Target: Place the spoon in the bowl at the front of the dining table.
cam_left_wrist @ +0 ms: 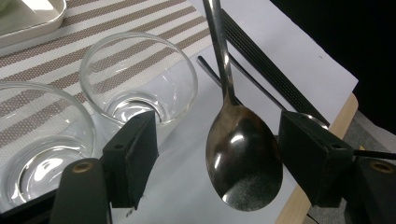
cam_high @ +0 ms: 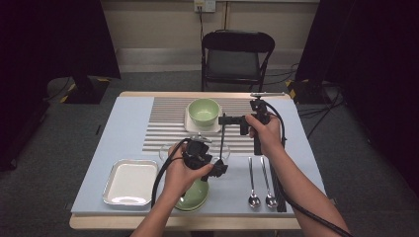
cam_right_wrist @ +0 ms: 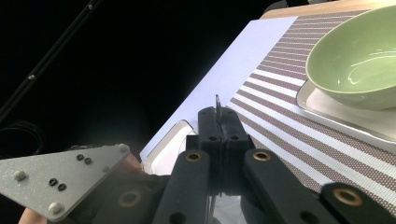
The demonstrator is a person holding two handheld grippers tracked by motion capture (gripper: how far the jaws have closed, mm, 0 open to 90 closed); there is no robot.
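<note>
My right gripper [cam_high: 223, 120] has its fingers clamped on a spoon [cam_left_wrist: 243, 154]; its bowl hangs between my left gripper's [cam_left_wrist: 219, 158] parted fingers, near the desk [cam_left_wrist: 327, 126] edge.

Left gripper view: spoon [cam_left_wrist: 243, 158] handle cut off by top edge; the grip on it is out of frame. Nearer glass [cam_left_wrist: 37, 144] cropped at left edge. White tray [cam_left_wrist: 32, 21] only a corner, top left.

High view: lower green bowl [cam_high: 193, 196] mostly hidden under left hand [cam_high: 182, 174].

Right gripper view: jaws hide all but a thin edge of the handle [cam_right_wrist: 217, 106]; upper green bowl [cam_right_wrist: 359, 60] cut by right edge.
</note>
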